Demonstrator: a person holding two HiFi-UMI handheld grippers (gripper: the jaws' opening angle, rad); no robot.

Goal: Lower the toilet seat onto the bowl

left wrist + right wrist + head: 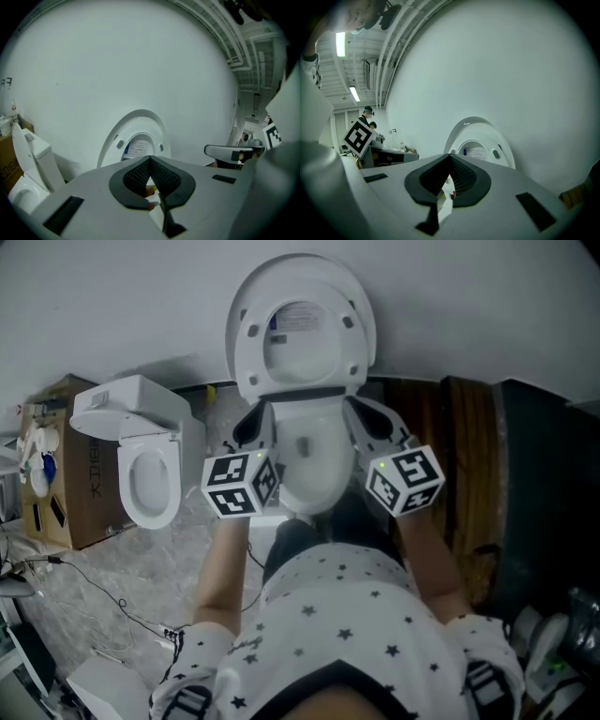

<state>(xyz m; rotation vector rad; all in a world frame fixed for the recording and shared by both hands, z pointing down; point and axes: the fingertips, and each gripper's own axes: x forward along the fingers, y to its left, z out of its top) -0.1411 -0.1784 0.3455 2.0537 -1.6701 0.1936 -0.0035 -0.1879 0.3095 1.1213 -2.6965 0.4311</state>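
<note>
Partly hidden bowl point(309, 457), toilet seat point(359, 345) upright, left tongs point(150, 159), right tongs point(450, 158) closed.

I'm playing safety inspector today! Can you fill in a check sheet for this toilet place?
Surface: grey marbled floor, with no spill that I can see.
Job's things: toilet seat is up and leaning on the wall; the bowl is open below it.
Clutter: second toilet and cardboard box stand at the left.
Grippers: left gripper and right gripper are both raised in front of the seat, fingers shut, holding nothing.
Cables: thin wires trail over the floor at the left.
Surroundings: white wall behind, wooden panel at the right.
</note>
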